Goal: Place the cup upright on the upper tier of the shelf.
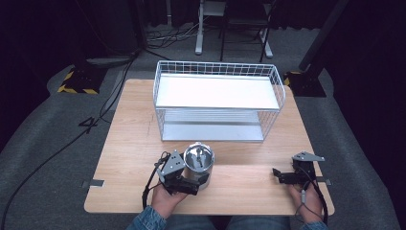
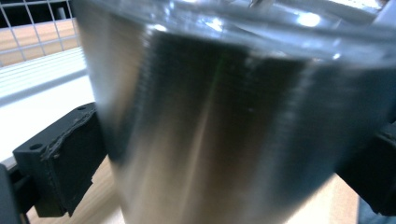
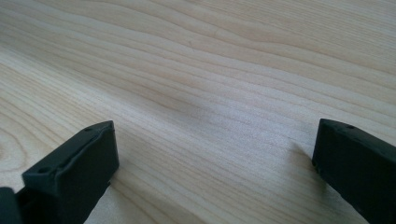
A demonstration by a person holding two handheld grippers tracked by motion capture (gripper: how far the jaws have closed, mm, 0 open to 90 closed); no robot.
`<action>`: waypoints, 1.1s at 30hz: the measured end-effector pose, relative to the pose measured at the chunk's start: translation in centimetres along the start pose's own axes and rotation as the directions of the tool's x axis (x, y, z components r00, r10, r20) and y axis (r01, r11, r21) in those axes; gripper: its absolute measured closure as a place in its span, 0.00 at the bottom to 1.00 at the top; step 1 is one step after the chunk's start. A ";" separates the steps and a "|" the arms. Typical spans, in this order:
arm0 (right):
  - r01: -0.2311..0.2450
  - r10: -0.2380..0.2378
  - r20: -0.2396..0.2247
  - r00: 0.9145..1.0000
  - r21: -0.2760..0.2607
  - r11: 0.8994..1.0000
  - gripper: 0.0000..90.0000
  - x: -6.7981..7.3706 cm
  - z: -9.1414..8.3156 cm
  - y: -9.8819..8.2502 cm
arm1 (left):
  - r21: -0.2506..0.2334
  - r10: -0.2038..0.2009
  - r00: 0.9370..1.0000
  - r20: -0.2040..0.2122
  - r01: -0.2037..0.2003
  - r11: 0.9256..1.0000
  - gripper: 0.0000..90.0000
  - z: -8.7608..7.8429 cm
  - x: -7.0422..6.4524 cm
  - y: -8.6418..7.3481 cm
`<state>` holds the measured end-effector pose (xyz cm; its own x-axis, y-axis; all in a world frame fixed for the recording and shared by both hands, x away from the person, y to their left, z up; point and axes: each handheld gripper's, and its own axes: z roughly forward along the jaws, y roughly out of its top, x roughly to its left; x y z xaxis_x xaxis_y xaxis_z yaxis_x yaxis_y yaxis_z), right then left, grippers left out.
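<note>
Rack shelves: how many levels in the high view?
2. The upper shelf is the white panel inside the wire rack; the lower shelf sits beneath it on the table, just behind the metal pot. None appears hidden.

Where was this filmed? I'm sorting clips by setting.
Probably a lab or recording studio, not a home: dark curtained surroundings, hazard-striped stand bases on grey carpet, loose cables on the floor, and one bare wooden table holding a wire shelf rack.
</note>
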<state>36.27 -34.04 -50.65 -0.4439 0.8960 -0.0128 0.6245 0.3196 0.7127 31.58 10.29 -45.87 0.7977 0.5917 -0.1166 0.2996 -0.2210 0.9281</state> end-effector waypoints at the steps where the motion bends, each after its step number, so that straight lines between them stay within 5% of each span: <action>1: 0.000 0.000 0.000 1.000 0.000 1.000 0.00 0.0 0.0 0.0 | -0.002 0.000 1.000 0.002 0.000 1.000 0.00 0.1 0.0 0.0; 18: -0.006 0.006 0.007 1.000 -0.001 1.000 0.00 0.1 0.0 0.0 | 0.000 0.063 0.997 -0.042 -0.063 0.998 0.03 0.2 -0.6 -0.2; 27: -0.015 0.015 0.015 1.000 -0.002 1.000 0.00 0.1 0.0 0.0 | 0.040 0.090 0.994 -0.059 -0.088 0.995 0.04 -0.4 -0.8 0.9; 33: -0.014 0.014 0.015 1.000 -0.002 1.000 0.00 0.1 0.0 0.0 | 0.025 0.081 0.995 -0.053 -0.080 0.996 0.04 -1.1 -0.7 2.6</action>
<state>36.21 -33.94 -50.66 -0.4252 0.9050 -0.0131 0.6292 0.3059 0.7145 31.24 10.21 -43.01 0.7903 0.6124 -0.0217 0.2476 -0.2867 0.9255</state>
